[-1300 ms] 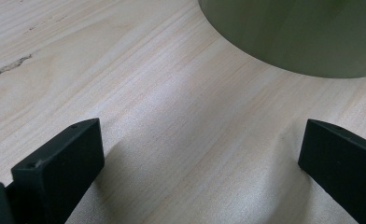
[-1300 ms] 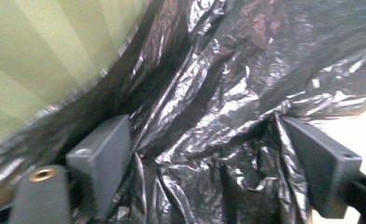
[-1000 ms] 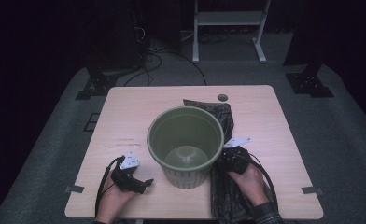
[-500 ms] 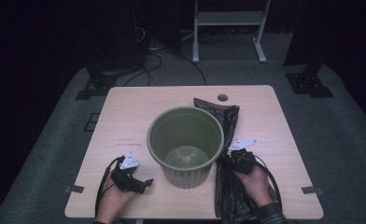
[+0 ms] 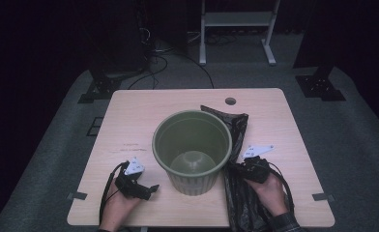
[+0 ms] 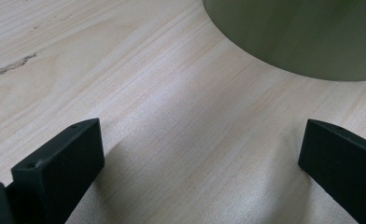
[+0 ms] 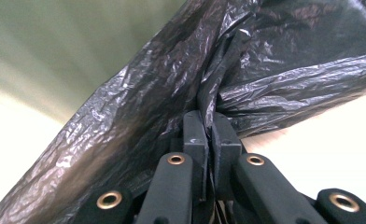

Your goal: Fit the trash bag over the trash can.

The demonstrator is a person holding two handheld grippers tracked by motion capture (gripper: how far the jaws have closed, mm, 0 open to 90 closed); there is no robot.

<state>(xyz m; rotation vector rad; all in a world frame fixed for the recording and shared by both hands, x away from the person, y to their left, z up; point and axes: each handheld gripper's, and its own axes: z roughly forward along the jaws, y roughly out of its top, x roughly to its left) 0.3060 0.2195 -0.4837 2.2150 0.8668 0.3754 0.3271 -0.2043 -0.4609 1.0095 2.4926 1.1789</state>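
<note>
A green plastic bin (image 5: 192, 150) stands upright in the middle of the wooden table (image 5: 178, 104). A black plastic bag (image 5: 238, 193) lies to its right and runs off the table's near edge. My right gripper (image 5: 240, 170) is shut on a fold of the black bag (image 7: 181, 107); its jaws have just closed on it, with the film pinched between the pads, close beside the bin wall (image 7: 69, 42). My left gripper (image 5: 151, 189) rests on the table left of the bin, open, with bare wood between its jaws. The bin's base (image 6: 293, 37) shows just beyond them.
A round cable hole (image 5: 230, 101) sits near the table's far edge. Beyond the table are a white stand's legs (image 5: 236, 29), black stand bases (image 5: 100, 89) and cables on grey carpet. The table's left half is bare wood.
My right gripper has closed on the black bag and moved slightly right and up, bunching the bag beside the bin. The left gripper has stayed put.
</note>
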